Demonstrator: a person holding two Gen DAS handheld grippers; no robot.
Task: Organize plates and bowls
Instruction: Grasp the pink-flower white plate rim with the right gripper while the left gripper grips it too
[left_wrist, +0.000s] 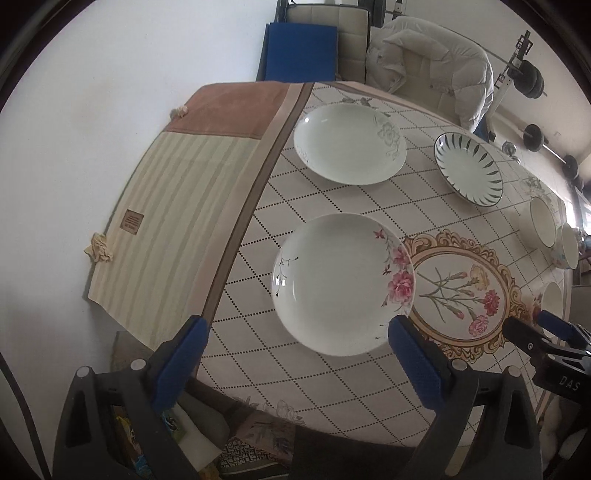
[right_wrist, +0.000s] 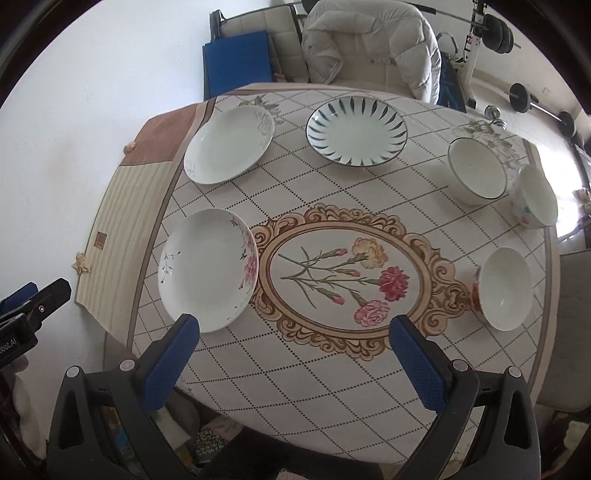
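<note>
A: Left gripper hovering with fingers spread wide, holding nothing, just over the near rim of the pink-flower plate.

B: Right gripper likewise hanging with fingers spread apart, gripping nothing, above the near edge of the tabletop.

A: Sitting flat on the tabletop, that pink-flower plate, touching the left side of the printed oval frame.

B: Lying further back on the left, the grey-flower plate, well apart from the pink one.

A: Resting beside it at the back middle, the striped plate.

B: Standing on the right, three bowls: the dark-rimmed bowl at the back, the patterned bowl just beside it near the edge, the red-sided bowl nearer, by the right tip of the frame.

A: All sitting upright, none stacked.

B: Hanging off the left of the tabletop, a striped cloth.

A: Standing beyond the far edge, a chair with a white jacket draped on it.
</note>
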